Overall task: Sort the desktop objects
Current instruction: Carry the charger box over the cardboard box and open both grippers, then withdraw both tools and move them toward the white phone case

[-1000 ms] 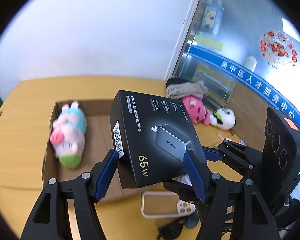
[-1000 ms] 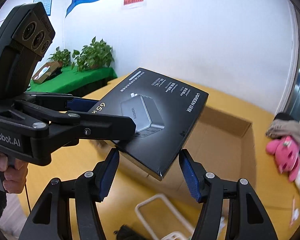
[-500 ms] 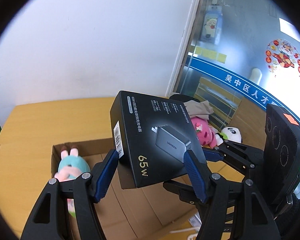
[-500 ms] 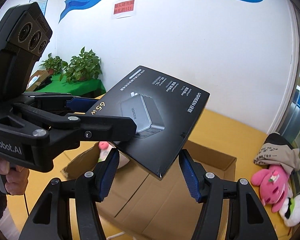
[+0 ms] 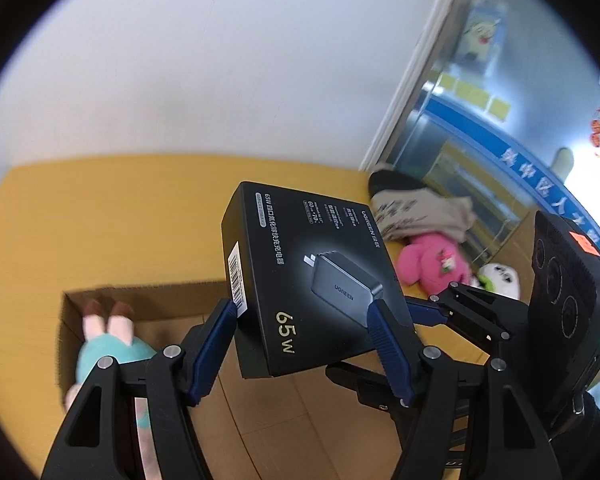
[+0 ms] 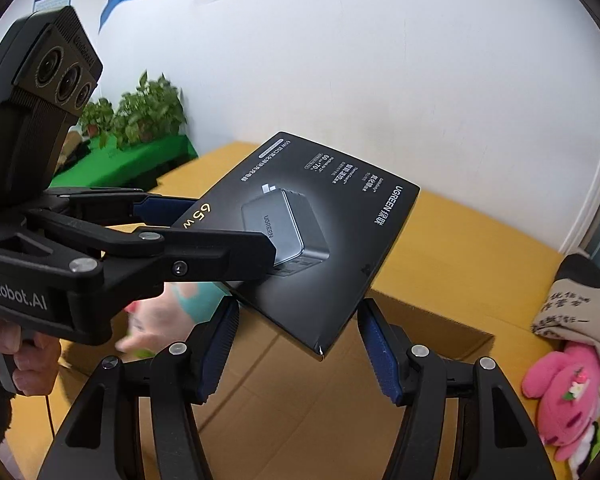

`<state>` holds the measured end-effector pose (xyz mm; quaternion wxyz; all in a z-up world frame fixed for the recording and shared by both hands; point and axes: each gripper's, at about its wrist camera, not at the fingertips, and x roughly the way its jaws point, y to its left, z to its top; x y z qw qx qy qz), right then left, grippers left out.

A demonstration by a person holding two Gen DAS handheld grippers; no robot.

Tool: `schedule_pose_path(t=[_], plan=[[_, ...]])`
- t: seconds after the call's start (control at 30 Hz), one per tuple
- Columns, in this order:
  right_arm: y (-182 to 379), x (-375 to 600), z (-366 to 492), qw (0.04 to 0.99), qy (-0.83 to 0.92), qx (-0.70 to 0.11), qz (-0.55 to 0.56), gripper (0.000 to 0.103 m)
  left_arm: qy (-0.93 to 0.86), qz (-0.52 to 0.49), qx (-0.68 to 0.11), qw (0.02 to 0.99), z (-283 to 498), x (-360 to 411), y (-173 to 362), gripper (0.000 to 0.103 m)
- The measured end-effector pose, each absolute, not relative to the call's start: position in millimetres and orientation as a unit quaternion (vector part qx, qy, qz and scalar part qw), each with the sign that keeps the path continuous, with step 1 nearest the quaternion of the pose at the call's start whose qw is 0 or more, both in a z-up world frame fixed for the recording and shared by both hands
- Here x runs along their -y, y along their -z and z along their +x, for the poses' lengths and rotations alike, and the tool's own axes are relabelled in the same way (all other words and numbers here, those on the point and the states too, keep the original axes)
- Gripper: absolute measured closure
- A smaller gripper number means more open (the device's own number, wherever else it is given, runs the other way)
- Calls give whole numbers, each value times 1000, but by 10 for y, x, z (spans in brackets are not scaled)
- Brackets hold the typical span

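- Left gripper clamped on black charger box at its side edges; box tilted, above cardboard box.
- Right gripper jaws parted, flanking box corner, contact unclear.
- Pink plush at 3 o'clock on yellow table.

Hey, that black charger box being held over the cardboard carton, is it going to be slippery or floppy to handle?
The charger box looks rigid: flat faces, crisp corners, no sag between the left gripper's fingers. Its glossy finish may be slick, and it sits tilted, so it could pivot. The right gripper seems open around its corner.
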<state>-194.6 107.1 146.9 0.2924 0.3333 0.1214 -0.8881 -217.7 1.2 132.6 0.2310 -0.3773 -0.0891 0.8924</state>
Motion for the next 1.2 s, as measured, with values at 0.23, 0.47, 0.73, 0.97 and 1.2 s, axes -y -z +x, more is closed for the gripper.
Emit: schedule_pose_path(t=[0.23, 0.47, 0.73, 0.97, 1.2], plan=[[-582, -1065, -2401, 310, 852, -107, 409, 37, -864, -448, 109, 202, -2484, -35, -537, 36], [-77, -974, -2650, 311, 818, -101, 474, 37, -849, -496, 86, 161, -2603, -120, -141, 37], [-227, -1094, -2572, 282, 833, -88, 468, 9, -878, -459, 76, 112, -2304, -20, -501, 38], [-1021, -1518, -1700, 254, 870, -55, 418, 5, -918, -372, 83, 107, -1319, 407, -1195, 24], [-1313, -2017, -640, 220, 905, 25, 364, 0, -936, -343, 50, 65, -217, 456, -1148, 24]])
